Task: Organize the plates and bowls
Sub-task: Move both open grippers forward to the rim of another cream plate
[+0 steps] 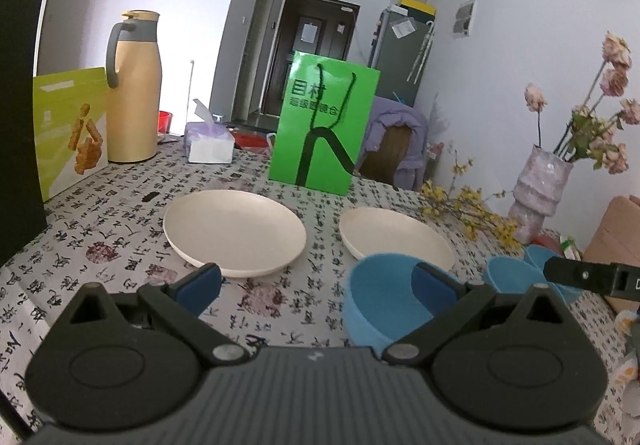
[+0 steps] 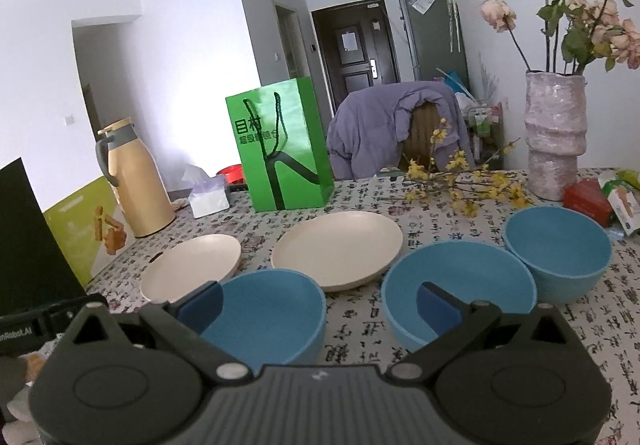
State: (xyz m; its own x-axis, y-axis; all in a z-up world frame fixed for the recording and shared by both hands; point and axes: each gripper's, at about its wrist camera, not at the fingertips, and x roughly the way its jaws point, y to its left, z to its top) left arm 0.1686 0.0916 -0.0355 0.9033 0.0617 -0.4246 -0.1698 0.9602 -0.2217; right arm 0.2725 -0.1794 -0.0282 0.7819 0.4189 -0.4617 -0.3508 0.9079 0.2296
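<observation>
**Both tools open above counter; plates and bowls lying separate**

The left tool [image 1: 316, 283] is hovering over the counter [image 1: 120, 213] with its jaws spread wide and nothing between them. The left cream plate [image 1: 234, 231] is sitting just ahead of its left finger; the right cream plate [image 1: 394, 237] is lying ahead and to the right. The nearest blue bowl [image 1: 380, 301] is sitting partly behind its right finger, upright, apparently not touching it.

The right tool [image 2: 318, 305] is likewise standing open and empty. The left blue bowl [image 2: 266, 319] is sitting between its fingers, nearer the left one. The middle blue bowl [image 2: 458, 289] is sitting behind the right finger. The far blue bowl [image 2: 558, 251] is standing beyond, just beside the middle one. Both plates are lying behind the bowls, apart from each other. A green bag [image 2: 282, 143] is standing upright behind them.
</observation>
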